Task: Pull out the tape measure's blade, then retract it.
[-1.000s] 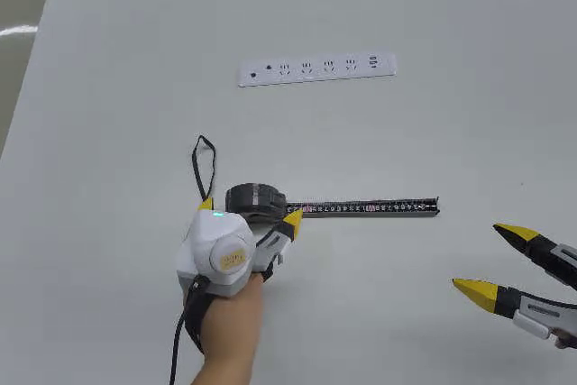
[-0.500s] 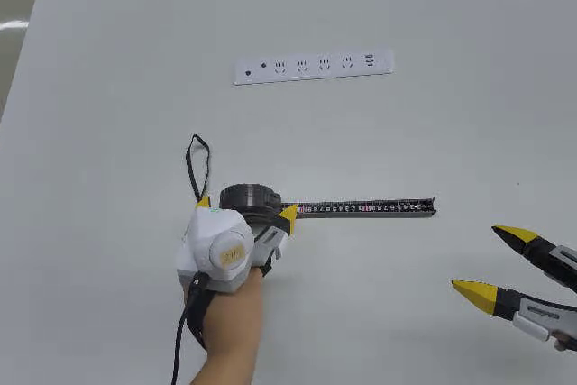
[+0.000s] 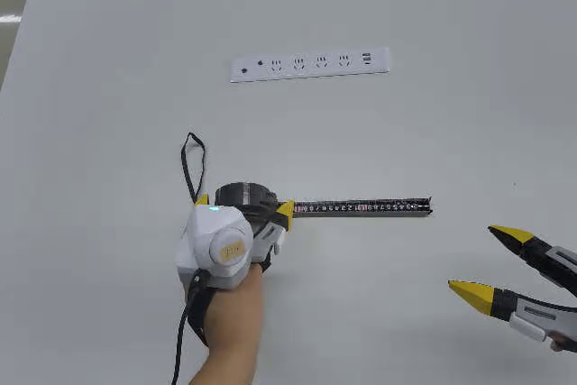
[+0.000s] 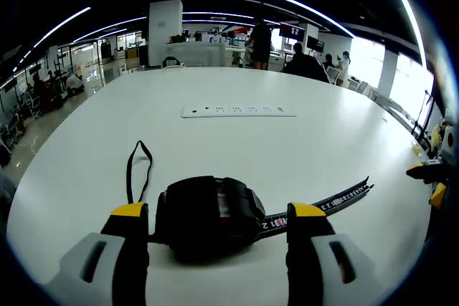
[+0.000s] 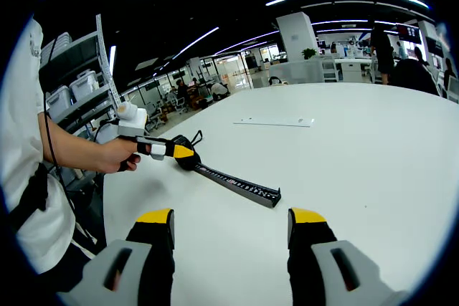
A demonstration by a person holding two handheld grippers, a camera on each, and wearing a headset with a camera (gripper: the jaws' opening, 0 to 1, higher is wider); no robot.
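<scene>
- On the counter (image 3: 433, 132), my left tongs (image 3: 244, 204) clamp the tape measure's case (image 4: 208, 209).
- Its blade (image 3: 361, 207) runs rightward, tip (image 3: 427, 206) nearest my right tongs (image 3: 480, 260), open and empty.

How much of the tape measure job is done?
About half. The blade lies pulled out across the table. The left gripper is clamped on the tape measure's case; the right gripper hangs open, away from the blade's end. Left to do: let the blade slide back in.
</scene>
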